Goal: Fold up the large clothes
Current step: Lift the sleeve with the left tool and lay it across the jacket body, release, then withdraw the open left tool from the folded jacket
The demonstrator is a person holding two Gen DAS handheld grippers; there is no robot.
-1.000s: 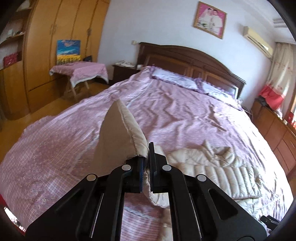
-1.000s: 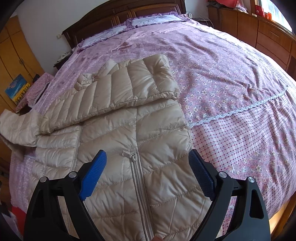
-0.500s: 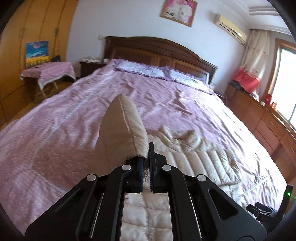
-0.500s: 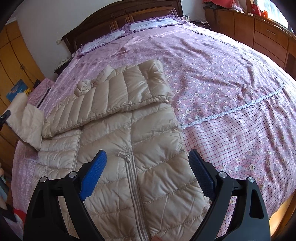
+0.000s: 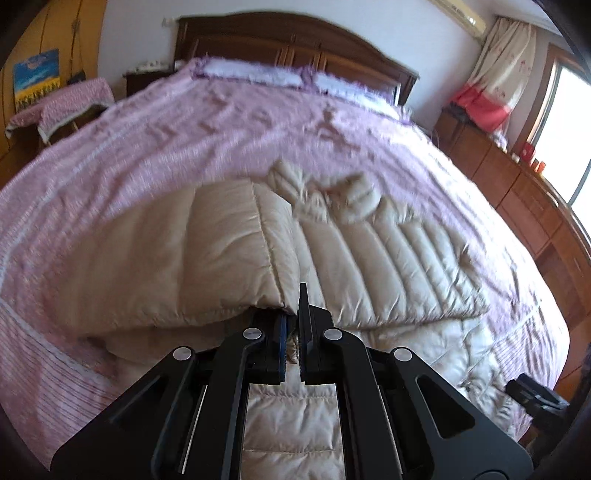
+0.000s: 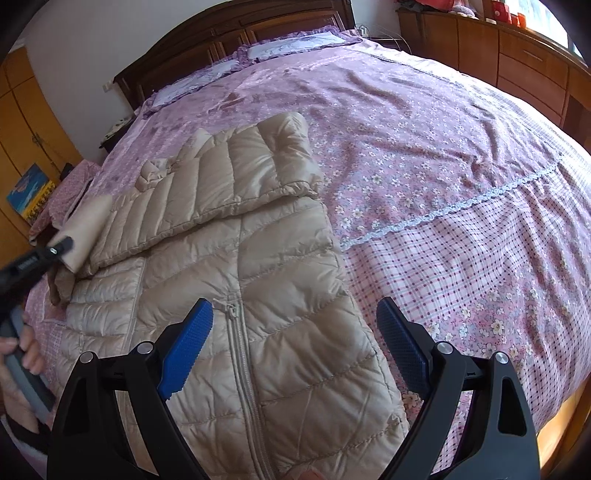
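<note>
Clearly the sleeve fold is the step in hand. Farthest left in the right wrist view, the left gripper (image 6: 61,245) is clamped tight on the cuff of a beige quilted sleeve (image 6: 86,230), holding it at the left shoulder edge of the beige quilted puffer jacket (image 6: 258,295). In the left wrist view the same black jaws are pinched shut on that cuff, and the sleeve (image 5: 207,254) bulges up to the left of them, with the jacket body below and ahead.

The jacket lies front up on the pink floral bedspread (image 6: 461,166), toward the bed's left half, its collar pointing at the dark wooden headboard (image 6: 229,33). The other sleeve (image 6: 229,181) is already folded across the chest, touching it, running from the right shoulder down toward the held cuff.

Next, I judge, the left gripper should carry its cuff rightward over the chest, lay the sleeve flat over the folded one, then let go; the puffy fabric may spring back, so pressing it down would help.

Right of that, the right gripper (image 6: 295,343) hangs over the lower jacket front with its blue pads (image 6: 186,350) spread wide and nothing between them, straddling the grey zipper (image 6: 236,350) without touching it. Bare bedspread fills the far right.
</note>
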